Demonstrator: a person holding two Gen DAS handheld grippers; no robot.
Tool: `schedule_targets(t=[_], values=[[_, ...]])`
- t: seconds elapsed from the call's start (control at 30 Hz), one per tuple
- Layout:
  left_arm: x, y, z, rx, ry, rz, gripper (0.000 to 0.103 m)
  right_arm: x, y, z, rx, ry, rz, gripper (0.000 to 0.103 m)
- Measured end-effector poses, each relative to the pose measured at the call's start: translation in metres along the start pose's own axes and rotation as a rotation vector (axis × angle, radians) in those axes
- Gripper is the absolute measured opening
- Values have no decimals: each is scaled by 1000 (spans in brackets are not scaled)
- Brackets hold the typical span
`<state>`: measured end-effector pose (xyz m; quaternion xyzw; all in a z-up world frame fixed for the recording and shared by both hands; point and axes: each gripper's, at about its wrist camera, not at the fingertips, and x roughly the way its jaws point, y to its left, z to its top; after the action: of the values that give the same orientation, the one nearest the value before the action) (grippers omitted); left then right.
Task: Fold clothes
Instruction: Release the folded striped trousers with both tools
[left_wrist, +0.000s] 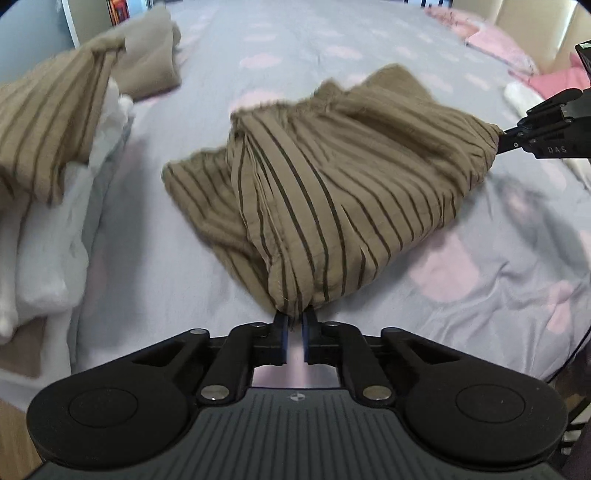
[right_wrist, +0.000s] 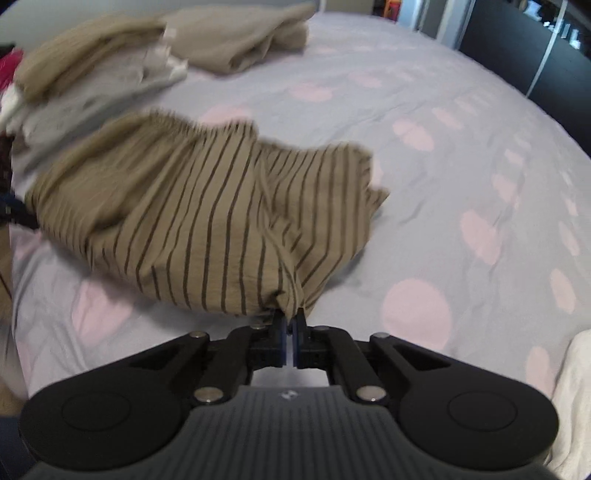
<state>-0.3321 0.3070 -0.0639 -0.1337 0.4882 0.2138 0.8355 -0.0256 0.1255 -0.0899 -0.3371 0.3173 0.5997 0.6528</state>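
A: What can't you make out here?
B: The striped garment (right_wrist: 192, 206) smears with blur toward nine o'clock, and its pinched corner hides the right gripper (right_wrist: 291, 321) tips.
A: And the other view?
B: The striped pile (left_wrist: 48, 136) at ten o'clock is blurred and cut by the edge; the pink bedding (left_wrist: 517, 55) at one o'clock is too soft to identify.
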Motion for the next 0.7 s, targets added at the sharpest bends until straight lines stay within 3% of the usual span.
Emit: schedule_targets(t=[0.13,0.23,0.33,0.47,0.53,0.63,0.67,0.7], values=[[-8,6,3,-41,-15,-11,1,-6,-14,5,46,4,-65,2],[-1,13,1,-78,46,-22,1,8,-22,-1,83,58,-82,2],[9,15,-2,-66,93,-25,1,27,-17,-9,40,119,-106,2],[15,24,-8,-60,147,54,0,41,-20,-14,36,154,-139,2],[10,32,-10,-96,139,24,0,41,-21,-13,46,166,-105,3],[-2,31,-8,-84,92,10,0,33,-17,-8,21,176,-84,16],[-6,30,-7,-81,78,7,2,30,-14,-5,11,172,-97,30],[-10,30,-4,-88,63,3,9,24,-13,-2,13,160,-95,35]])
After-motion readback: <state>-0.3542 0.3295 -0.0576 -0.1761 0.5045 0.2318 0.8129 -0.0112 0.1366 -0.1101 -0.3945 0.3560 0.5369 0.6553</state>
